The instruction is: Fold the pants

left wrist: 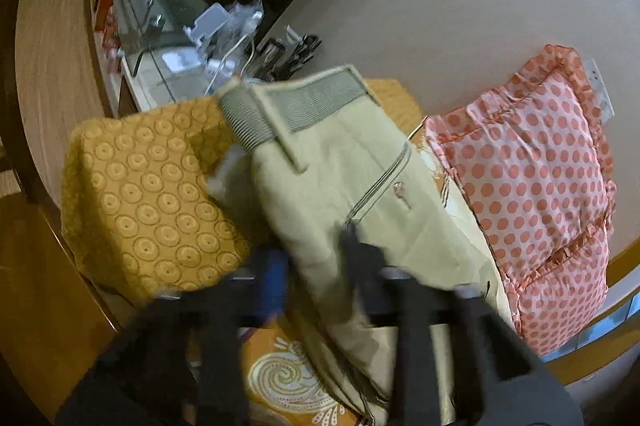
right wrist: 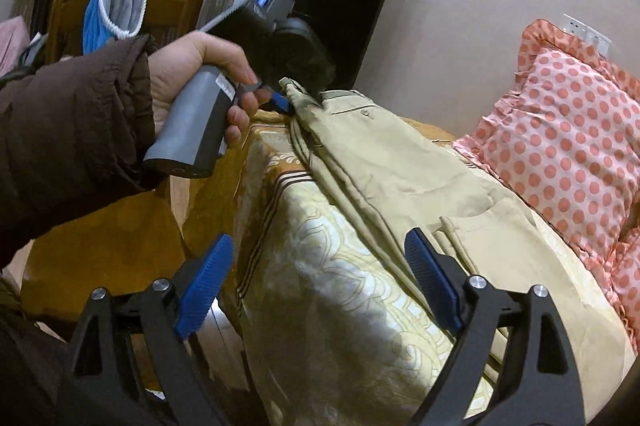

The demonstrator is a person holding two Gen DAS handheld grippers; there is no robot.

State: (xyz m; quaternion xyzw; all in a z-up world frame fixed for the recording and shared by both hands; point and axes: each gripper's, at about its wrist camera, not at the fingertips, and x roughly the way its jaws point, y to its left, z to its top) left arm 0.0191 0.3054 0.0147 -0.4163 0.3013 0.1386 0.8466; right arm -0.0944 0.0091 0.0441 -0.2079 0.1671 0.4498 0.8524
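Beige pants [left wrist: 340,186] lie folded lengthwise along the bed, the waistband with grey elastic at the far end in the left wrist view. My left gripper [left wrist: 316,258] is blurred and shut on the pants' edge; fabric fills the gap between its fingers. In the right wrist view the pants [right wrist: 400,170] run from the near right to the far middle, where my left gripper [right wrist: 286,102] pinches a bunched edge of them. My right gripper [right wrist: 320,286] is open and empty, its right finger [right wrist: 432,282] beside the near end of the pants.
A pink polka-dot pillow [right wrist: 568,130] lies right of the pants. A yellow patterned cushion [left wrist: 152,198] sits left of them. The bed cover [right wrist: 328,306] is yellow and cream. A cluttered glass-topped stand [left wrist: 160,6] and a dark screen [right wrist: 340,18] stand by the wall.
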